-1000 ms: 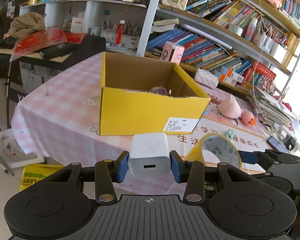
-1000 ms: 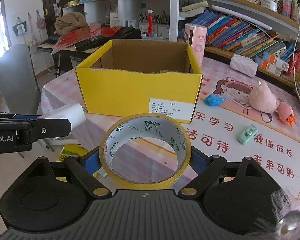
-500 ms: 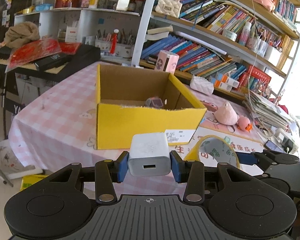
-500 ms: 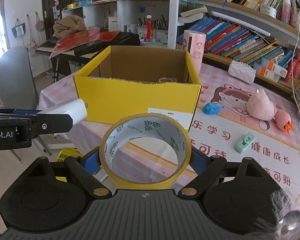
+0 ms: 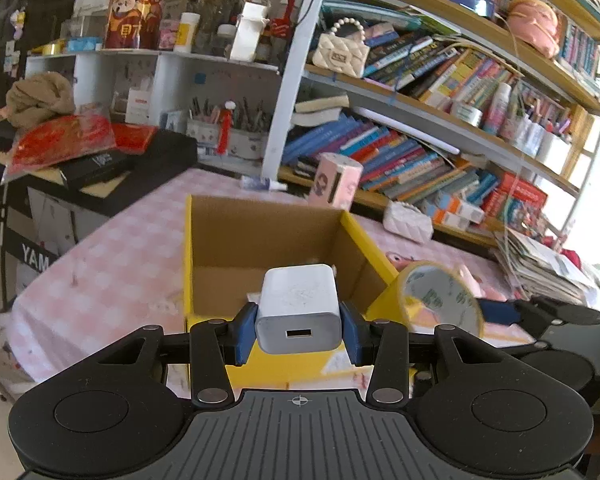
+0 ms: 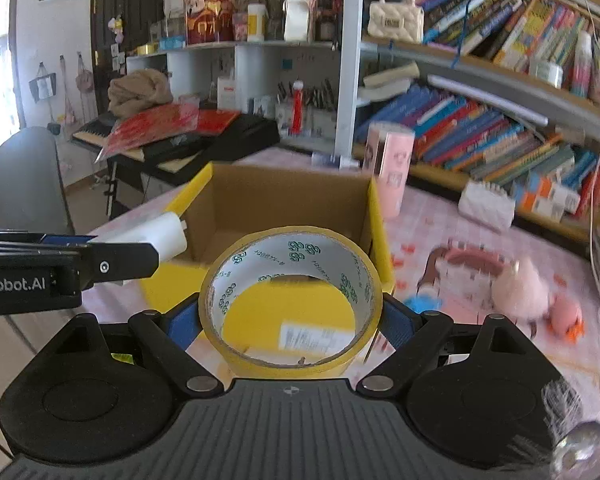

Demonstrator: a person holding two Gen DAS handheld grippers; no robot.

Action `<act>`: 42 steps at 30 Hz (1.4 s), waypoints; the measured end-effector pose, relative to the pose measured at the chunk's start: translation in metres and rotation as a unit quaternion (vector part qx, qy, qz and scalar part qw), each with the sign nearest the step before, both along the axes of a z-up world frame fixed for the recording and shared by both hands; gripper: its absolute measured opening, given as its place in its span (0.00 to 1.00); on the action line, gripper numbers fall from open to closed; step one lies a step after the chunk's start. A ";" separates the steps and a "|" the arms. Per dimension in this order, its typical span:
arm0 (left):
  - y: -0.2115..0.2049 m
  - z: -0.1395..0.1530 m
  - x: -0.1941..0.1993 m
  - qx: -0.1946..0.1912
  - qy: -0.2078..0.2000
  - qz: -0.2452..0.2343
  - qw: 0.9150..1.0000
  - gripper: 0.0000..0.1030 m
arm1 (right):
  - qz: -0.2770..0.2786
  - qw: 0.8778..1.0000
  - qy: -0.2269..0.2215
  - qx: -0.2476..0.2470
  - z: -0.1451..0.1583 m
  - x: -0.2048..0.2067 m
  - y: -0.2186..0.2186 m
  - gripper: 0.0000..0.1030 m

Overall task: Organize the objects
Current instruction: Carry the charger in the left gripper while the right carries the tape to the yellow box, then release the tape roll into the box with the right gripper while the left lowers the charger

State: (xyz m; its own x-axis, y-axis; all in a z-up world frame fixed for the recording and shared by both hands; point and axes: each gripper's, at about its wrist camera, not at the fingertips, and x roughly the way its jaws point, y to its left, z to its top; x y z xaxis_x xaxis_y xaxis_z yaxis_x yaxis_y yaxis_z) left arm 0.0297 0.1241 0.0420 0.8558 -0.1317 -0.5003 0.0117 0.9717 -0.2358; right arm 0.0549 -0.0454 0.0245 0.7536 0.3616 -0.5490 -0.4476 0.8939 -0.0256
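My left gripper (image 5: 298,330) is shut on a white USB charger (image 5: 298,304), its blue pads pressing both sides. It hangs just above the near wall of the open yellow cardboard box (image 5: 210,248). My right gripper (image 6: 290,316) is shut on a yellow tape roll (image 6: 290,272) with a white printed core, held upright before the yellow box (image 6: 376,232). In the right wrist view the left gripper (image 6: 140,252) and the charger (image 6: 156,234) show at the left, at the box's front left corner. In the left wrist view the tape roll (image 5: 440,298) shows at the right.
The box stands on a pink checked tablecloth (image 5: 112,264). A pink carton (image 6: 390,168) stands behind the box. A pink plush (image 6: 520,288), an orange toy (image 6: 566,316) and a blue toy (image 6: 422,304) lie to the right. Bookshelves (image 5: 440,120) line the back; a keyboard stand (image 5: 80,168) is at left.
Both grippers have risen and moved toward the yellow box, each keeping its object. The box's inside now shows from above, and the charger now overlaps its opening.
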 end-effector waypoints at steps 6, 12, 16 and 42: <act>0.006 -0.007 0.034 0.003 0.013 0.027 1.000 0.40 | 0.011 1.000 -0.013 -0.006 0.004 0.046 0.004 0.86; 0.011 -0.017 0.070 0.010 0.030 0.052 0.998 0.40 | 0.027 0.999 -0.013 -0.009 0.001 0.094 0.010 0.86; 0.009 -0.028 0.092 0.030 0.051 0.064 0.996 0.40 | 0.038 0.999 -0.010 -0.008 -0.001 0.123 0.015 0.86; -0.027 -0.074 0.145 0.117 0.139 0.059 0.982 0.40 | 0.180 0.963 0.195 -0.058 -0.062 0.236 0.107 0.86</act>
State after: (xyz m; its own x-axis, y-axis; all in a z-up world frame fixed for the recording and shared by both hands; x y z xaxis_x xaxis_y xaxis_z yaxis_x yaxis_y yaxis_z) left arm 0.1747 0.0970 -0.0316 0.6846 0.1064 -0.7211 -0.1370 0.9904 0.0161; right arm 0.2912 0.0619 -0.0373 0.3198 0.4800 -0.8169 -0.7227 0.6811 0.1172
